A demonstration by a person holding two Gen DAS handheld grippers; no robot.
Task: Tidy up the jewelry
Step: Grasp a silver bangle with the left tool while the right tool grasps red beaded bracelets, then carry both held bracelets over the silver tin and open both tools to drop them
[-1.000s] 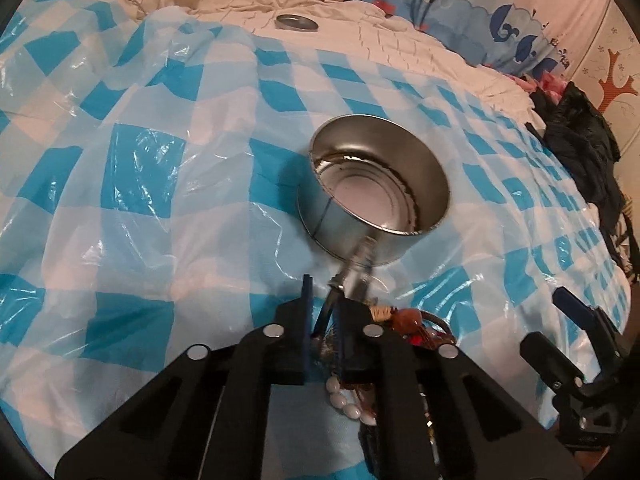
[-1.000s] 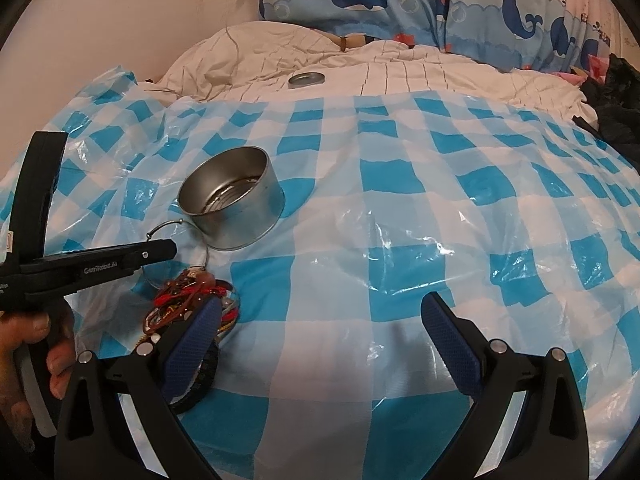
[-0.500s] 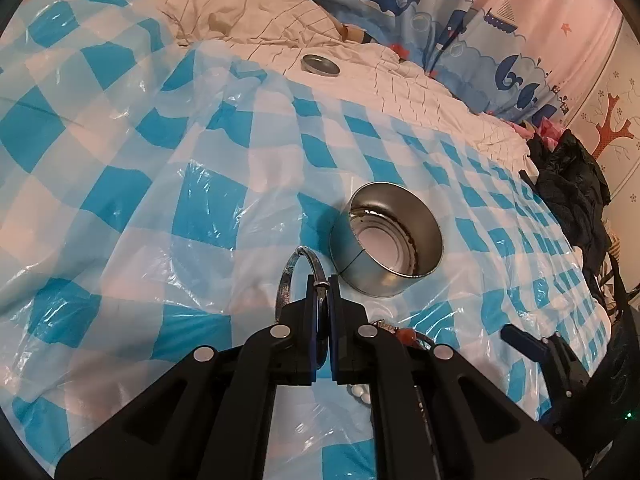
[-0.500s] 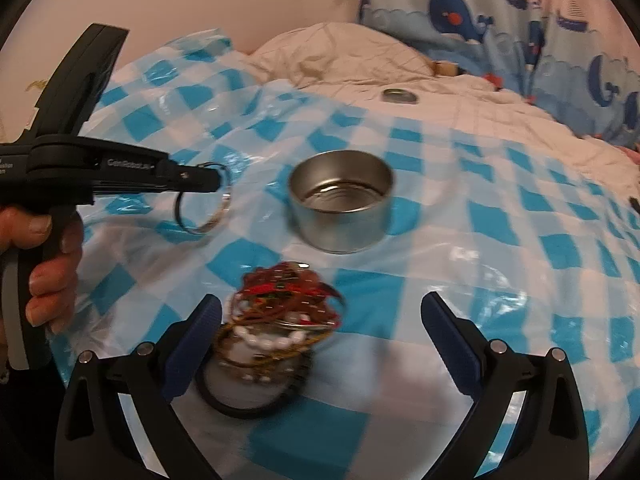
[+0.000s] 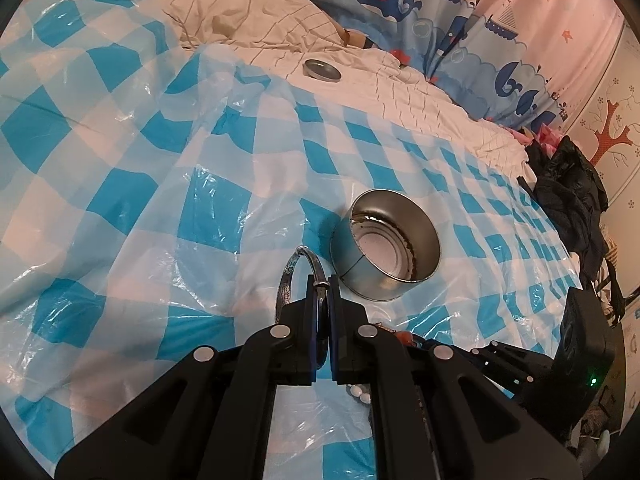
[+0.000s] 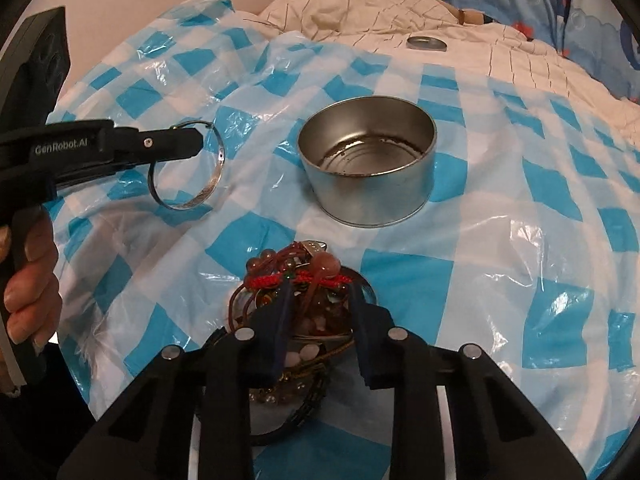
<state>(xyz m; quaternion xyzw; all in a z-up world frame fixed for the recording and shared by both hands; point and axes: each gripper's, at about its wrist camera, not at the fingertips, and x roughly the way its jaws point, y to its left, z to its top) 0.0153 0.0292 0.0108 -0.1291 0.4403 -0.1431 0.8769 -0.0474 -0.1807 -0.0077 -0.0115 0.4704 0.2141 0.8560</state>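
Pinching a silver bangle (image 6: 186, 165), the left gripper (image 5: 322, 285) hangs beside the tin (image 6: 367, 169); right gripper (image 6: 320, 304) jaws part-open over the jewelry pile (image 6: 298, 276).

The silver bangle (image 6: 186, 164) has been lifted off the bracelet pile (image 6: 298, 280) and carried left of the tin (image 6: 368, 160) by the left tool (image 5: 322, 286). The right tool (image 6: 320, 320) has been narrowed and brought over the pile.

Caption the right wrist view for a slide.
Left gripper holds a bangle beside the tin; right gripper straddles the jewelry pile.
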